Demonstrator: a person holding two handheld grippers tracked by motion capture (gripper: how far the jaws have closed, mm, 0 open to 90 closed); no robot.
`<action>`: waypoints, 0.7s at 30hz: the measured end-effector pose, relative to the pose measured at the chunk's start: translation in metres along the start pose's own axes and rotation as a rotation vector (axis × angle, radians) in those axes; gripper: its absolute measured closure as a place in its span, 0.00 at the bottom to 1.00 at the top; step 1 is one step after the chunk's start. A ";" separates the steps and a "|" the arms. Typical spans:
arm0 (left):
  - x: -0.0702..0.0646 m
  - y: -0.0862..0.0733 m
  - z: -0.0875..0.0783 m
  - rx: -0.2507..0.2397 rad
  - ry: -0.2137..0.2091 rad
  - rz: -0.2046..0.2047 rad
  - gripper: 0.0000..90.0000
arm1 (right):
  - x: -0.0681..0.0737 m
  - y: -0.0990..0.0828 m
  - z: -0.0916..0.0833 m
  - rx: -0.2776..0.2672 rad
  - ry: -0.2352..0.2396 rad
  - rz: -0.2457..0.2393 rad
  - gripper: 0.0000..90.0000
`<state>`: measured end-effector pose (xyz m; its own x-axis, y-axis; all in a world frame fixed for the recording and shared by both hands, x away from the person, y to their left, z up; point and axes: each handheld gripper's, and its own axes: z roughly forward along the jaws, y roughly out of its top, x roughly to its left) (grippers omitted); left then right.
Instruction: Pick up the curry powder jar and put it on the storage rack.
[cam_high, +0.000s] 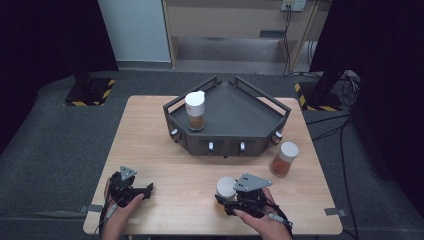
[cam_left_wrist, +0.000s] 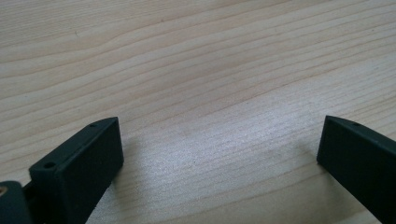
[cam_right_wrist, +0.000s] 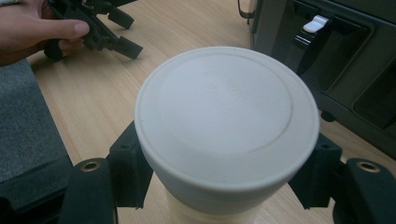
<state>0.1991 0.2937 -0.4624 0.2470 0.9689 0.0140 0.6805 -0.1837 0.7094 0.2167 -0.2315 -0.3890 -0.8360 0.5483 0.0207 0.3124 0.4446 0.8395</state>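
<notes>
Right tool (cam_high: 231, 196) clamps the white-capped jar (cam_high: 226, 187) near the desk's (cam_high: 165, 150) front edge, ready for lifting; left tool (cam_high: 145, 190) rests wide, idle.

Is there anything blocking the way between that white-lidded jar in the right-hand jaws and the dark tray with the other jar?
Nothing visible stands between them. The right gripper is shut on the white-lidded jar, and bare table runs from it to the dark tray. Only the tray's raised front wall would have to be cleared. The second jar stands off to the right.
</notes>
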 end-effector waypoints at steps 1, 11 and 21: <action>0.000 0.000 0.000 0.000 0.000 0.000 0.00 | 0.000 0.001 0.000 0.000 0.000 0.003 0.37; 0.000 0.000 0.000 0.000 0.000 0.000 0.00 | -0.008 0.010 -0.003 0.000 -0.010 0.007 0.37; 0.000 0.000 0.000 0.000 0.000 -0.001 0.00 | -0.014 0.016 -0.002 0.004 -0.027 0.022 0.37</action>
<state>0.1992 0.2935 -0.4625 0.2462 0.9691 0.0128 0.6805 -0.1822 0.7097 0.2328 -0.2330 -0.3746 -0.8165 0.5768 0.0250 0.3325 0.4345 0.8371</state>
